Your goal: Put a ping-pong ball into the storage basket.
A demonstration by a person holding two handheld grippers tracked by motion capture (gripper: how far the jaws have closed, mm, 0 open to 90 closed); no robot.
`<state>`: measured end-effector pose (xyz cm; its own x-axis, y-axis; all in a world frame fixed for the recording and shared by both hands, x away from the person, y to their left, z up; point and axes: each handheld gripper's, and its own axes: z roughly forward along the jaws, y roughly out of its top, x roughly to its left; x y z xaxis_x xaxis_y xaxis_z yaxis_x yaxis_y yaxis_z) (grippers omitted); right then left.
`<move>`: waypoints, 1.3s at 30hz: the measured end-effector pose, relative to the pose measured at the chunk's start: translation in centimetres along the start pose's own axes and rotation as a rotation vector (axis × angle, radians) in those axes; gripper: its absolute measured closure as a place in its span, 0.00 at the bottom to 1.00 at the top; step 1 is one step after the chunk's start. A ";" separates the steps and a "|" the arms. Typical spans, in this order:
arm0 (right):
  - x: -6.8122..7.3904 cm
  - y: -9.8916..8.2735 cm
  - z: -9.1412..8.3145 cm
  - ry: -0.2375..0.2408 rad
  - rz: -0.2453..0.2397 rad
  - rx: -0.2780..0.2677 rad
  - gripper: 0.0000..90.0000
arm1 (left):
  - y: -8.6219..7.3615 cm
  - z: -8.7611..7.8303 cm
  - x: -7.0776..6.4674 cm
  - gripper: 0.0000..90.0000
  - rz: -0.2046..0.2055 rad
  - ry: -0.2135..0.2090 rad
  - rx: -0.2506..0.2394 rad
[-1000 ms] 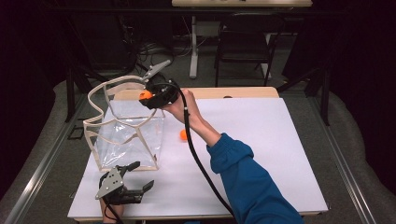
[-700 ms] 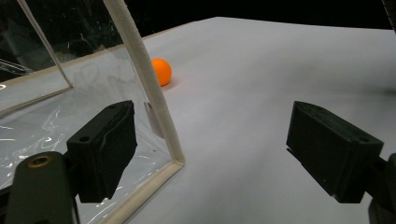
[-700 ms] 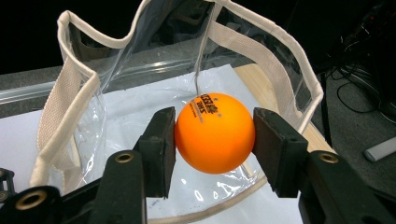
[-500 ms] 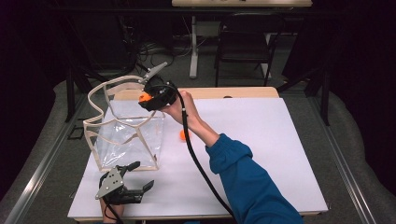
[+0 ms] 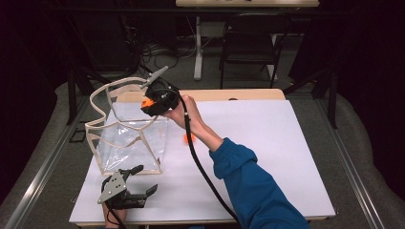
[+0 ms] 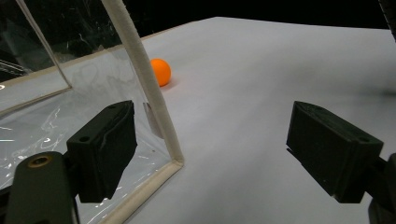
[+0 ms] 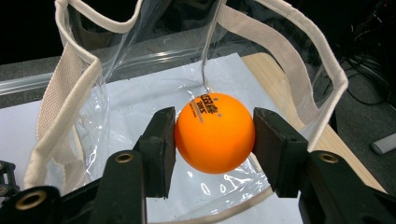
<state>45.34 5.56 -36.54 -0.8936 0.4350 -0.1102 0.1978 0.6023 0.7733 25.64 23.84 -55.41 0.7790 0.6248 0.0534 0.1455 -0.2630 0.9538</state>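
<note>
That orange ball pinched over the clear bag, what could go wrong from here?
The right gripper pinches the ball by its round sides only, so it might squirt out. Dropped now, it could hit the bag's floppy rim or handles and bounce onto the table. The left gripper stands open beside the bag, not steadying it, so the bag may tip or sag.
</note>
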 end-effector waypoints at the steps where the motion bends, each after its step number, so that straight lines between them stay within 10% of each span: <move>1: 0.0 0.0 0.0 0.000 -0.001 0.002 0.56 | 0.0 0.0 0.0 0.18 0.000 0.000 0.000; 39: 1.3 0.1 1.2 0.023 -0.046 0.079 0.56 | 0.0 0.0 -0.1 0.18 0.002 0.005 -0.003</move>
<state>44.70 6.99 -37.40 -0.9113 0.3911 -0.1291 0.1872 0.6726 0.7160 25.55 23.80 -55.37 0.7760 0.6282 0.0570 0.1418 -0.2618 0.9547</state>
